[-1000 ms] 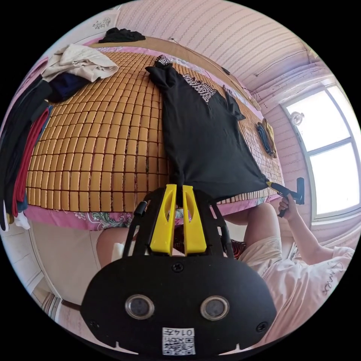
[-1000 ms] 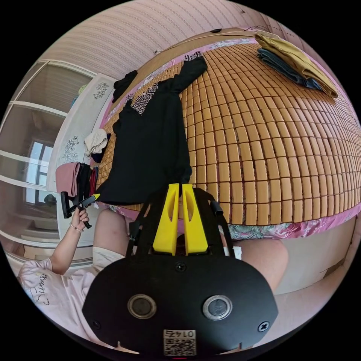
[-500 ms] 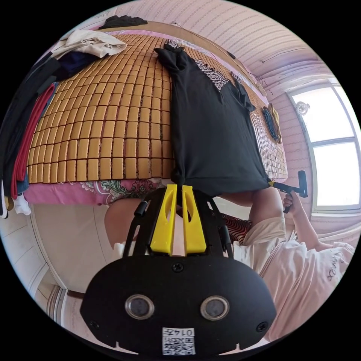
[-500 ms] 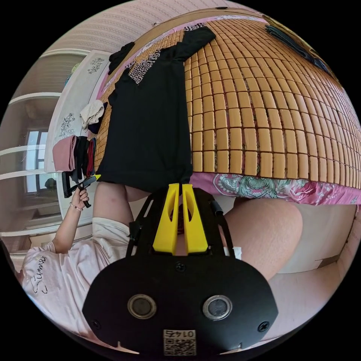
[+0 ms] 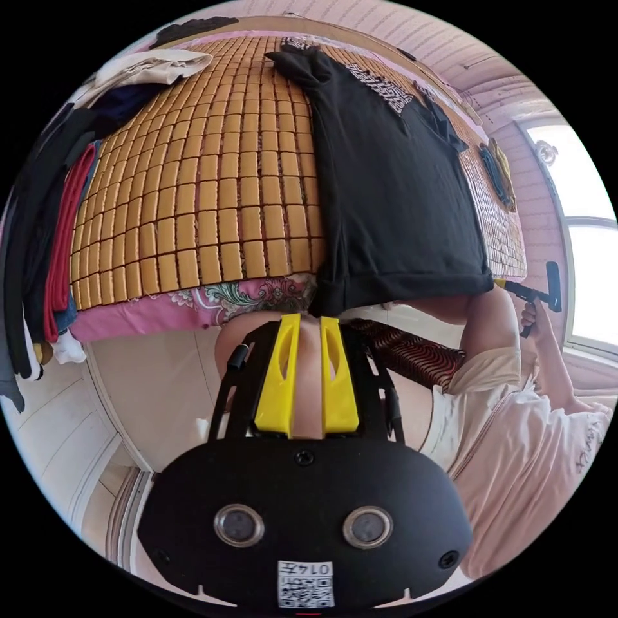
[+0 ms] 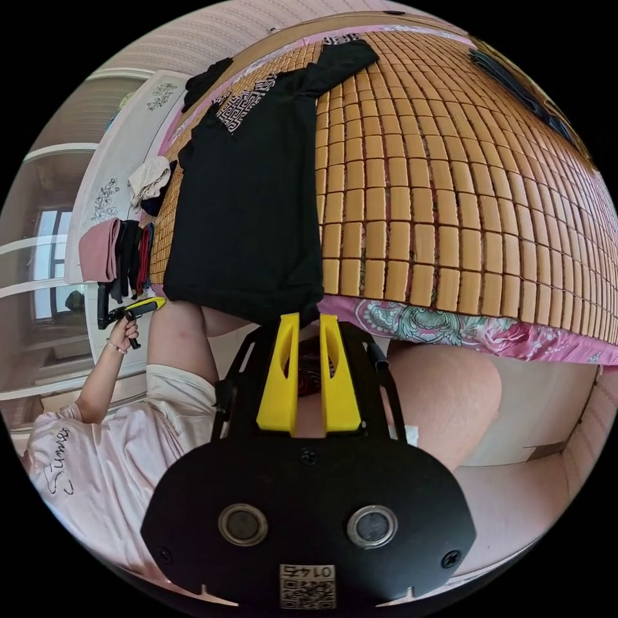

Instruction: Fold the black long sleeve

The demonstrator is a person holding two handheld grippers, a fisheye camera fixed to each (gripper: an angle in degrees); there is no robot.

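Black long sleeve [image 5: 393,187] lies flat on the bamboo mat [image 5: 212,193], both grippers [image 5: 308,318] [image 6: 309,317] released at its hem.

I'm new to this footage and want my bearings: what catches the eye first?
A black long sleeve lies spread on a bamboo mat, its hem at the bed's near edge. The left tool and right tool sit at the hem corners, jaws parted. Clothes hang over the mat's far side.
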